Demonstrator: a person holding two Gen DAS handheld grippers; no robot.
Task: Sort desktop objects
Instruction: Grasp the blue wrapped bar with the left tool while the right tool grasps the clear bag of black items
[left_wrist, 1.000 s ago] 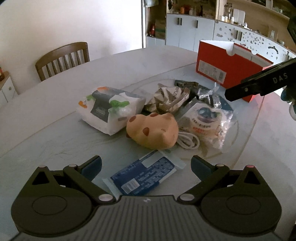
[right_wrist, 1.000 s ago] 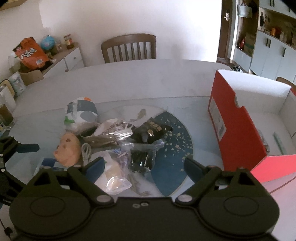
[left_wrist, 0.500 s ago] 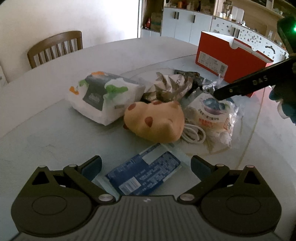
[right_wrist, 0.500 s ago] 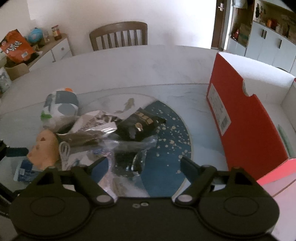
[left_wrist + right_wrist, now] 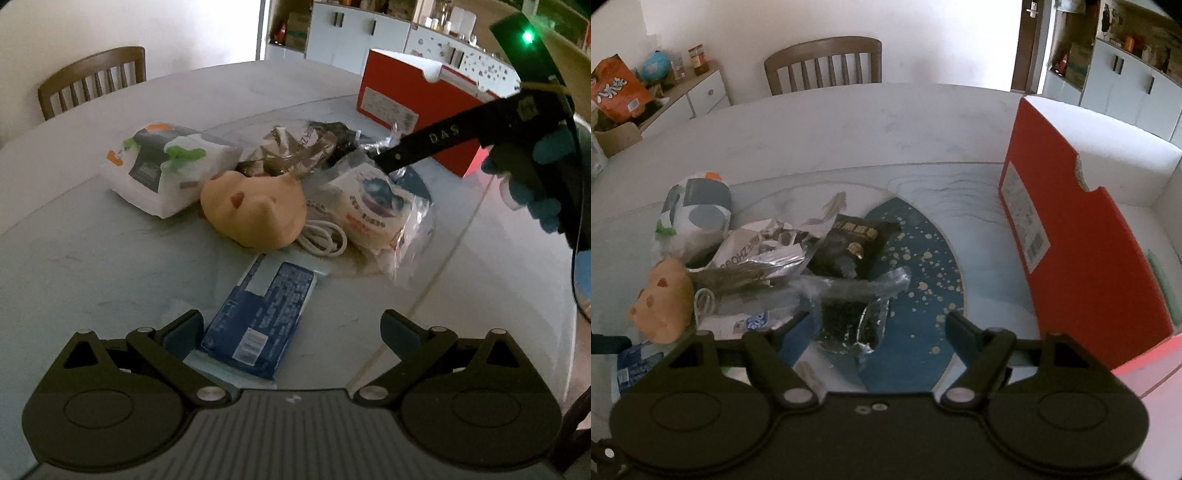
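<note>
A pile of objects lies on the round table. My left gripper [image 5: 291, 326] is open just above a blue flat packet [image 5: 260, 321], whose near end lies between the fingers. Beyond it sit a tan plush toy [image 5: 255, 212], a white coiled cable [image 5: 323, 240], a white tissue pack [image 5: 168, 168] and a clear bag with a white roll [image 5: 373, 210]. My right gripper [image 5: 879, 325] is open, low over a clear bag of dark bits [image 5: 849, 314]. A black pouch [image 5: 855, 243] and a silver crumpled bag [image 5: 761, 247] lie behind it.
An open red shoebox [image 5: 1082, 251] stands on the table at the right; it also shows in the left wrist view [image 5: 406, 107]. A wooden chair [image 5: 823, 64] stands at the far side. A sideboard with snacks [image 5: 624, 96] is at the far left.
My left gripper has moved forward and down onto the blue packet. My right gripper has moved forward and lower onto the clear bag of dark bits. Both stay open.
</note>
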